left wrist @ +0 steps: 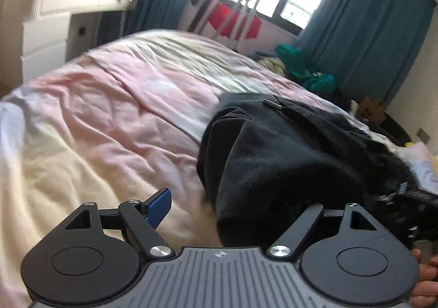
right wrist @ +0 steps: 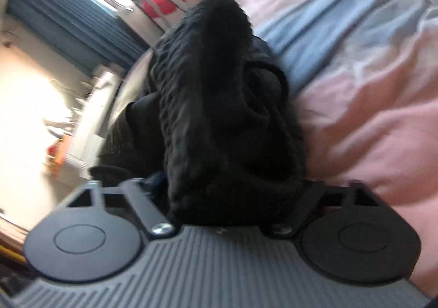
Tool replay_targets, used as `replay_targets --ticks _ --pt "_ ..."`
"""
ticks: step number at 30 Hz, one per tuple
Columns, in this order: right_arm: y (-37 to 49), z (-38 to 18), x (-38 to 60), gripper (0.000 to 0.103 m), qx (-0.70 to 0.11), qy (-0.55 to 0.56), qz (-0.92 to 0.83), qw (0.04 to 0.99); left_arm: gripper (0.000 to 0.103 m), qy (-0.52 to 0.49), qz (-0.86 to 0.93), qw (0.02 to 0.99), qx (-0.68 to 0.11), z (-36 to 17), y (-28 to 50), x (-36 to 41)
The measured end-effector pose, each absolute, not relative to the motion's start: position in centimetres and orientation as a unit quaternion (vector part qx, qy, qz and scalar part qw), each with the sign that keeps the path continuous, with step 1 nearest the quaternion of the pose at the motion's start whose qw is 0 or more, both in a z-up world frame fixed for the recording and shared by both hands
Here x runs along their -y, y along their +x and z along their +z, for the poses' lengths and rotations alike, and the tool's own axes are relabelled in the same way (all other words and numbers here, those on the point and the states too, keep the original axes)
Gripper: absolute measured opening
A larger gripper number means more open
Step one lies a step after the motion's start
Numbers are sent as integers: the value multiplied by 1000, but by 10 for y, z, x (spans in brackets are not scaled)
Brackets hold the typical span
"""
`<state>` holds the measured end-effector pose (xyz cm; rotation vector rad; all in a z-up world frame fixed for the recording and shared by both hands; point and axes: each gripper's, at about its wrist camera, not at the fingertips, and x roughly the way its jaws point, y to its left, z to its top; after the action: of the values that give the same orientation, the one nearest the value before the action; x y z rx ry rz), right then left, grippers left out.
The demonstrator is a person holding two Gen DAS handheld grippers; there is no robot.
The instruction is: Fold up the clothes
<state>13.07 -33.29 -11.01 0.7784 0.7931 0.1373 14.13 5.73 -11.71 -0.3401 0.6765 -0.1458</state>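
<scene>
So my left gripper (left wrist: 219, 214) is wide open right now. You can see the blue pad (left wrist: 158, 208) on one finger sitting clear of everything, gripping nothing, while the dark garment (left wrist: 273, 160) spills over the other side of the jaws. The garment's bunched in a heap toward the right edge of the bed (left wrist: 95, 116), with a drawstring tip (left wrist: 271, 103) poking out on top.

My right gripper (right wrist: 235, 198) is buried in the same dark garment (right wrist: 219, 105). Fabric fills the whole space between the fingers, but I honestly can't tell if it's clamped down or just shoved in there, since the cloth hides the tips and the view's blurry.

If you're at this stage, my take is don't grab a random wad. I'd find an actual hem or waistband edge with the free gripper, pinch a single layer close to a corner, then lift both ends apart so it hangs flat before laying it on the open pink part of the bed. Grabbing multiple layers probably just gives you a twisted lump.
</scene>
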Motion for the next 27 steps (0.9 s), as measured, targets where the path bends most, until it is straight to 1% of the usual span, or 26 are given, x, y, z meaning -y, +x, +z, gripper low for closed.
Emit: replay_targets --ticks 2,3,4,5,6,9,12,16,19,20,21,22,24,27 --pt "127 -107 335 54 -376 376 55 845 83 -181 -92 922 -329 -108 137 -66" --pt "124 -105 336 52 -373 382 51 844 87 -190 -106 920 -326 -103 135 -71" --pt "121 -103 336 48 -372 386 46 843 94 -199 -120 917 -323 -98 132 -77" --pt "119 -101 336 47 -370 387 40 843 97 -209 -136 914 -319 -92 130 -82" --pt "118 -100 334 46 -368 388 35 844 101 -234 -157 908 -311 -88 129 -92" --pt "113 -98 329 44 -363 385 24 848 103 -318 -179 885 -289 -87 134 -117" --pt "114 -99 326 44 -358 382 18 852 103 -371 -175 852 -326 -103 165 -126" --pt "113 -101 329 44 -353 385 18 853 102 -370 -158 827 -392 -135 219 -116" --pt "114 -102 329 44 -348 382 17 856 102 -381 -185 811 -403 -151 239 -107" --pt "115 -102 329 44 -347 381 16 857 101 -378 -193 811 -401 -152 241 -104" --pt "116 -102 328 44 -345 380 16 858 95 -375 -201 812 -400 -153 244 -101" --pt "116 -102 328 44 -344 379 15 859 86 -366 -207 815 -399 -151 244 -98" --pt "118 -103 328 44 -341 378 14 861 83 -355 -209 821 -396 -149 243 -95" --pt "118 -98 325 42 -339 372 12 864 72 -349 -200 828 -390 -148 239 -93"
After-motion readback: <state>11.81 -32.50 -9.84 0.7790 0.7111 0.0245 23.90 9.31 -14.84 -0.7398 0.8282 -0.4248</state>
